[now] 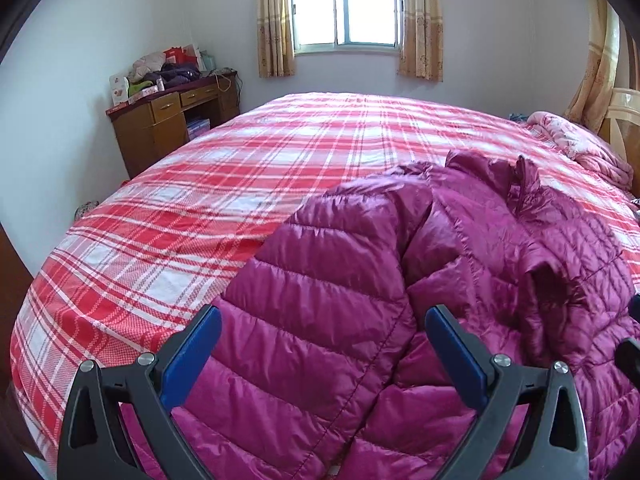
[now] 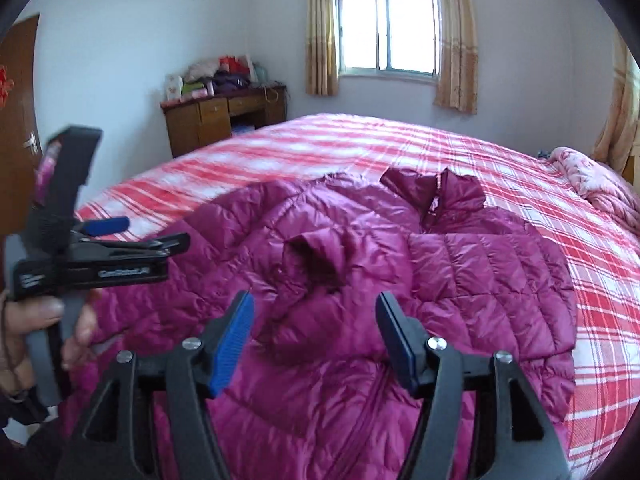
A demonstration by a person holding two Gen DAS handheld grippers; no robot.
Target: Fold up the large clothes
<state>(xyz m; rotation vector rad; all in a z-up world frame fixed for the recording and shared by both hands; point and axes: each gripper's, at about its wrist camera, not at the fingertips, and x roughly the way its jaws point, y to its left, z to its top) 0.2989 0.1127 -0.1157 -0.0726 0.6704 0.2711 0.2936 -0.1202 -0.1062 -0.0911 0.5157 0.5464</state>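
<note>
Hovering low over the near edge of the bed (image 1: 168, 216), the left gripper (image 1: 322, 322) has its jaws spread wide, blue pads apart, nothing between them but air, with a quilted sleeve of the magenta jacket (image 1: 332, 280) lying just beneath. Over on the right, the right gripper (image 2: 315, 306) is parted too, a little less widely, gripping nothing, poised above the jacket's (image 2: 400, 280) rumpled middle. In the right wrist view the left gripper (image 2: 132, 234) shows side-on at the left of frame, held by the person's hand (image 2: 36, 320), its fingers pointing out over the jacket's left side.

The jacket sprawls across the near half of the bed, front up, reaching the near edge. One sleeve runs down toward the near edge on the left; a puckered cuff (image 2: 316, 258) is bunched up at the centre of the chest, and the right side lies flatter toward the bed's right edge. The collar (image 2: 436, 188) stands up crumpled at the jacket's far end, pointing toward the middle of the bed.

Beyond it, the red and white checked bedspread (image 2: 500, 160) stretches to the far edge. A pink quilt (image 2: 592, 184) is heaped at the far right corner of the bed. Past the far left corner stands a wooden desk (image 1: 160, 120) piled with clothes and boxes, and on the back wall a window (image 1: 346, 4) glows between beige curtains (image 1: 420, 20).
</note>
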